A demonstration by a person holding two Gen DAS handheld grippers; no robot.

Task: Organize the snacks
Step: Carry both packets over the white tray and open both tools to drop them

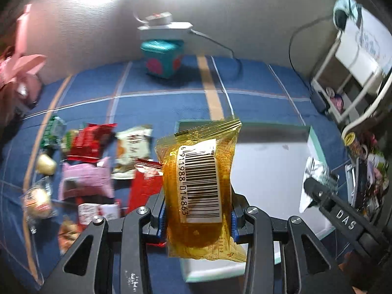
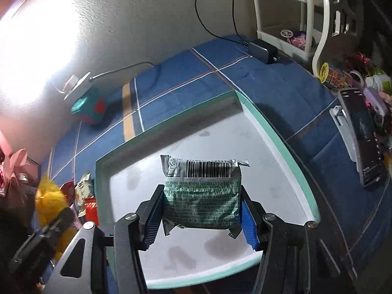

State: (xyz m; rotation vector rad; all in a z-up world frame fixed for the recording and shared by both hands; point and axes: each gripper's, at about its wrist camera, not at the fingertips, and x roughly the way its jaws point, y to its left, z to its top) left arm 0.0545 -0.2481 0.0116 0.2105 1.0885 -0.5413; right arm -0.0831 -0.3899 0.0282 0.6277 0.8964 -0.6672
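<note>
My left gripper (image 1: 198, 218) is shut on a yellow snack packet (image 1: 199, 169) with a barcode label, held upright above the left edge of the white tray (image 1: 269, 166) with a teal rim. My right gripper (image 2: 201, 218) is shut on a silver-green snack packet (image 2: 202, 201) and holds it over the white tray (image 2: 276, 171), whose floor shows bare. The right gripper with its silver packet also shows in the left wrist view (image 1: 318, 183), over the tray's right side. A pile of loose snacks (image 1: 98, 161) lies left of the tray on the blue cloth.
A teal box with red dots (image 1: 161, 58) stands at the back by the wall under a white device with a cable. A white shelf (image 1: 355, 73) and clutter stand at the right. A black remote-like device (image 2: 365, 142) and a black adapter (image 2: 263, 50) lie right of the tray.
</note>
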